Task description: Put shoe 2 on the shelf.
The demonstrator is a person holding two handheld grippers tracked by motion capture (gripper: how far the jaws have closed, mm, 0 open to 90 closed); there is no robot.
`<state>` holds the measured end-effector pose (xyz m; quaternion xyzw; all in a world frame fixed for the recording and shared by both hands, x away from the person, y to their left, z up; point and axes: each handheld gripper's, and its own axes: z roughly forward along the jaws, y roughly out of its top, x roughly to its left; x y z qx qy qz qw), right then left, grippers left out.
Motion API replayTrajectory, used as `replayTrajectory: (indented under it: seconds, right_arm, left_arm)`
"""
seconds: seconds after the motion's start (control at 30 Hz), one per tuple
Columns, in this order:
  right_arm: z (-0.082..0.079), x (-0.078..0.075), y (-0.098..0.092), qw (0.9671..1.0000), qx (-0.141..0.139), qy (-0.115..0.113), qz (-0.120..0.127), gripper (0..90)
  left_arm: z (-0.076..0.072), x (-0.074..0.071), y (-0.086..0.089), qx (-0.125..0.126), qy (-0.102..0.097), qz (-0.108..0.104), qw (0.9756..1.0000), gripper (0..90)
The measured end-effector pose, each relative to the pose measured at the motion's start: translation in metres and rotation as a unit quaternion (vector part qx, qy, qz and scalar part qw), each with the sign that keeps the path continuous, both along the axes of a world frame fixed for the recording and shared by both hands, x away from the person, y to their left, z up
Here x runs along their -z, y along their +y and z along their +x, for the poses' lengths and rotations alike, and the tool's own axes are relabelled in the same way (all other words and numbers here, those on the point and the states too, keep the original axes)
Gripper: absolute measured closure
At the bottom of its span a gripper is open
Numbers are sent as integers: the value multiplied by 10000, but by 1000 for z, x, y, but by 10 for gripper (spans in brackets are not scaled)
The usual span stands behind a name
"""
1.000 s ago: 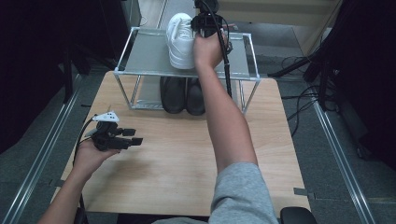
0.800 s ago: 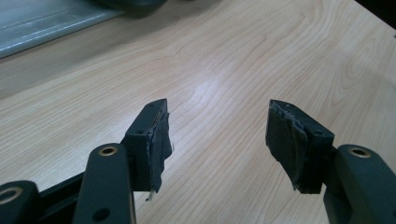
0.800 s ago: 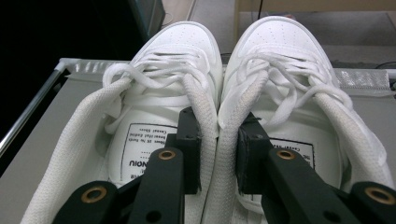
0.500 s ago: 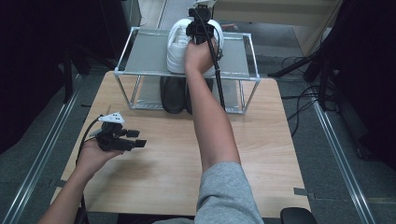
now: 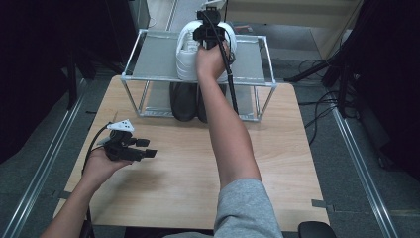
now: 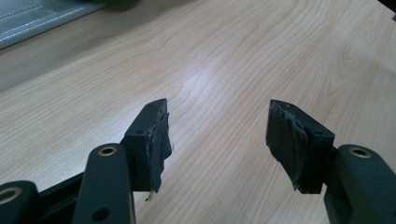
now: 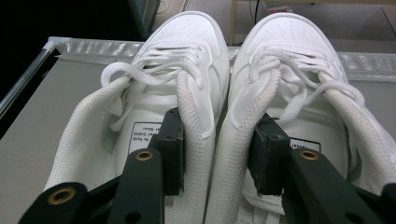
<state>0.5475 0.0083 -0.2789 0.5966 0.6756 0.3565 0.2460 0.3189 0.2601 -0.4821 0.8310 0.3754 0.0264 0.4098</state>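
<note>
A pair of white sneakers [image 7: 201, 60] stands side by side on the grey top shelf [image 5: 148, 62] of a metal rack, toes pointing away from me. My right gripper [image 7: 217, 135] reaches down into them from behind, one jaw inside each shoe, with the two inner collars between the pads. Its jaws have just been opening, and the collars stand slightly apart, not squeezed. From the high view, the right gripper [image 5: 210, 37] sits over the white sneakers [image 5: 185, 54]. My left gripper [image 6: 217, 126] is held low over the wooden table [image 6: 233, 56], open and holding nothing; in the high view this left gripper [image 5: 148, 153] is at the table's left.
A pair of black shoes [image 5: 184, 101] sits on the rack's lower level under the shelf. The rack stands at the far edge of the table [image 5: 178, 173]. Metal rails run along both sides of the table, with cables on the floor at the right.
My right hand has shifted a little left and down with the white sneakers, which now rest on the shelf. The left hand has stayed where it was.
</note>
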Motion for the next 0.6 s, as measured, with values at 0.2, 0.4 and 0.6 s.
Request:
replayTrajectory:
  seconds: [0.2, 0.4, 0.6]
  right_arm:
    - [0, -2, -2, 9999, -72, 93, 70, 589]
    - [-2, -6, -7, 9997, -157, 117, 112, 565]
    - [-6, -13, -13, 9993, -321, 166, 121, 563]
  left_arm:
    - [0, 0, 1, -7, 18, 7, 10000, 397]
    - [0, 1, 0, 23, 18, 46, 10000, 397]
    - [0, 1, -1, 45, 8, 92, 9999, 397]
